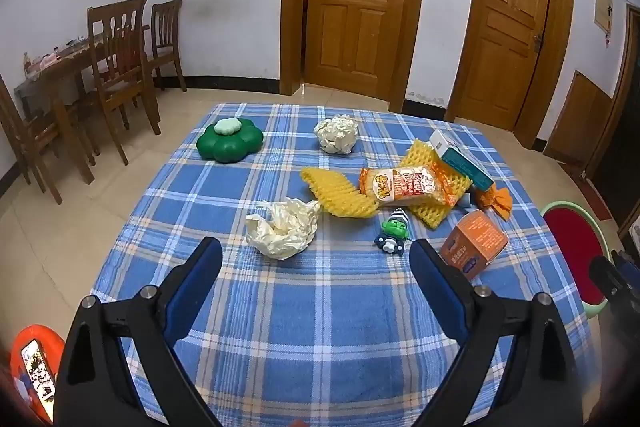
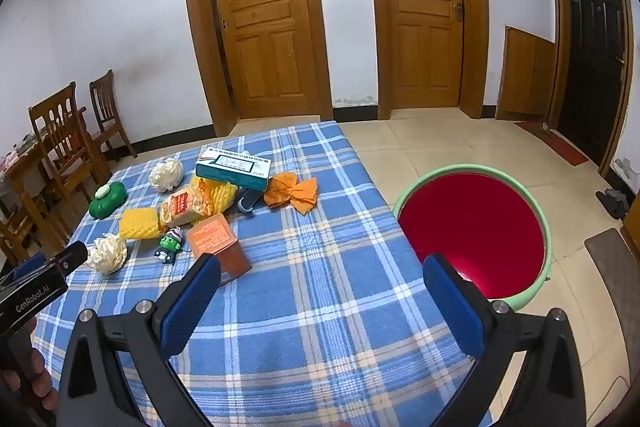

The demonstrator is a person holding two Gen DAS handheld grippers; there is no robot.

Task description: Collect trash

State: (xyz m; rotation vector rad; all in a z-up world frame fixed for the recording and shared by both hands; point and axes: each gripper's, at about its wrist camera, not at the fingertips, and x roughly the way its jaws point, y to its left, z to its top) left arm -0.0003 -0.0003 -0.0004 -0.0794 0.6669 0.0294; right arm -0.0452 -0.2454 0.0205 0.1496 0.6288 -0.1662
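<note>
Trash lies on a blue plaid tablecloth [image 1: 304, 307]: a near crumpled paper [image 1: 282, 227], a far paper ball [image 1: 337, 134], yellow foam nets [image 1: 338, 193], a snack packet [image 1: 400, 185], an orange box [image 1: 474, 241], a teal carton [image 1: 460, 157] and an orange wrapper [image 1: 498, 201]. My left gripper [image 1: 316, 251] is open and empty, just short of the near paper. My right gripper [image 2: 320, 269] is open and empty above the table's right edge, beside the orange box [image 2: 218, 243]. A red bin with a green rim [image 2: 474, 227] stands on the floor to the right.
A green flower-shaped container [image 1: 229, 140] and a small green toy figure [image 1: 394, 231] also sit on the cloth. Wooden chairs and a table [image 1: 116, 67] stand at the left. Two wooden doors [image 2: 264, 11] are behind. An orange stool with a phone [image 1: 34, 367] is at lower left.
</note>
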